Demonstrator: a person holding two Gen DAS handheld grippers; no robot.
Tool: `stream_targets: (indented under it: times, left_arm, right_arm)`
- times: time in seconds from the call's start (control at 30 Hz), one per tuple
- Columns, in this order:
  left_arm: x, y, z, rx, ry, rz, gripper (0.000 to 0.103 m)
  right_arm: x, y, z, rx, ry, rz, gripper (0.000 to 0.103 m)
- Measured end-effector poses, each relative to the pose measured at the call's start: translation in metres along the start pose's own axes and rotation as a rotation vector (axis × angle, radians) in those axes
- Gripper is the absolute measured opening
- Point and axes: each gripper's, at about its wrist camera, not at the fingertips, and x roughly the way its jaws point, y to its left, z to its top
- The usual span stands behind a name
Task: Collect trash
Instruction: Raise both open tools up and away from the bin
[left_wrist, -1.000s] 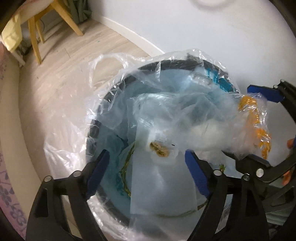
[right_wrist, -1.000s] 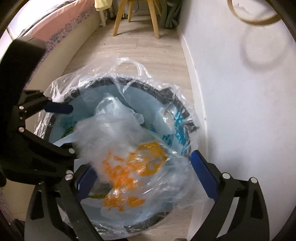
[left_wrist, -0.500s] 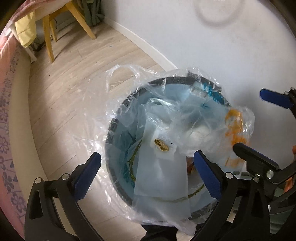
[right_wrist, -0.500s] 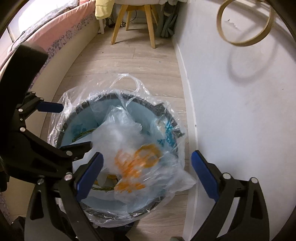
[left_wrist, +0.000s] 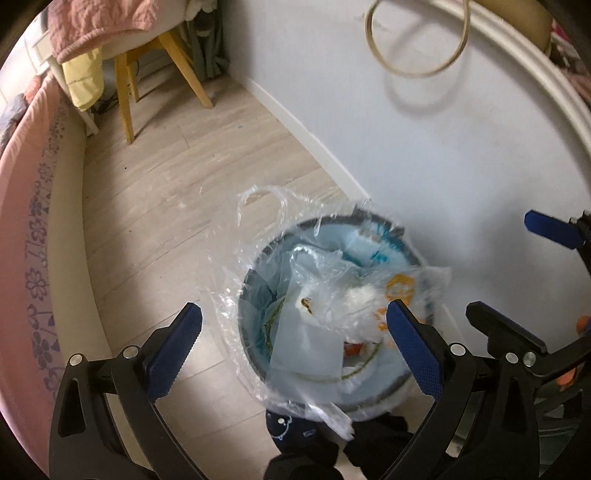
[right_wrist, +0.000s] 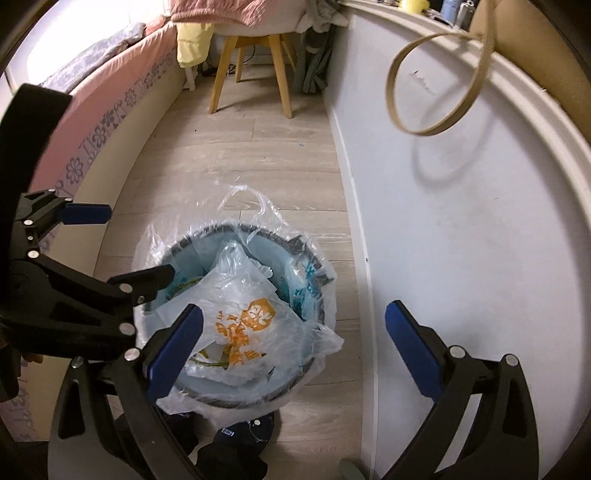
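Both grippers have risen clear of the round grey liner-lined bin (right_wrist: 236, 321); left gripper (left_wrist: 295, 343) and right gripper (right_wrist: 295, 339) jaws wide, empty. Crumpled clear orange-printed plastic bag (right_wrist: 243, 317) lies in bin, 6 o'clock on floor.

Room and obstacles around the bin

Bare wood floor (right_wrist: 258, 155) open between bed (right_wrist: 99, 110) and white wall (right_wrist: 461, 221), up to the chair (right_wrist: 255, 66) at the far end. Bin (left_wrist: 251, 354) standing close against the wall, mouth crowded with a printed plastic bag (right_wrist: 243, 325) and loose clear film (left_wrist: 306, 343). Above it, left claw (left_wrist: 293, 345) and right claw (right_wrist: 293, 345) both spread wide, nothing between the fingers. Hoop (right_wrist: 439, 77) jutting from the wall overhead.
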Motion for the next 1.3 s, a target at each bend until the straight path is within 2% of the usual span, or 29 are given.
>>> stream_targets:
  times: [0.13,0.33,0.5,0.67,0.8,0.9,1.3]
  left_arm:
    - [-0.047,0.005,0.014,-0.029,-0.030,0.004,0.097]
    - [-0.139,0.007,0.046,-0.029,-0.137,0.061,0.097]
    - [-0.214,0.005,0.071,-0.082,-0.199,0.101,0.097]
    - [-0.270,0.006,0.087,-0.156,-0.255,0.061,0.097]
    - [-0.296,0.008,0.093,-0.192,-0.291,0.005,0.097]
    - [-0.310,0.004,0.095,-0.181,-0.315,-0.011,0.097]
    - [-0.341,-0.012,0.095,-0.115,-0.333,-0.009,0.097]
  right_arm:
    - [-0.038,-0.001,0.018,0.013,-0.025,-0.008,0.096]
    - [-0.117,-0.014,0.053,0.063,-0.109,-0.039,0.096]
    - [-0.180,-0.020,0.079,0.054,-0.171,-0.060,0.096]
    - [-0.232,-0.027,0.098,0.035,-0.228,-0.090,0.096]
    - [-0.252,-0.032,0.107,0.018,-0.253,-0.106,0.096]
    - [-0.261,-0.032,0.110,-0.001,-0.259,-0.121,0.096]
    - [-0.289,-0.040,0.108,0.006,-0.280,-0.130,0.096]
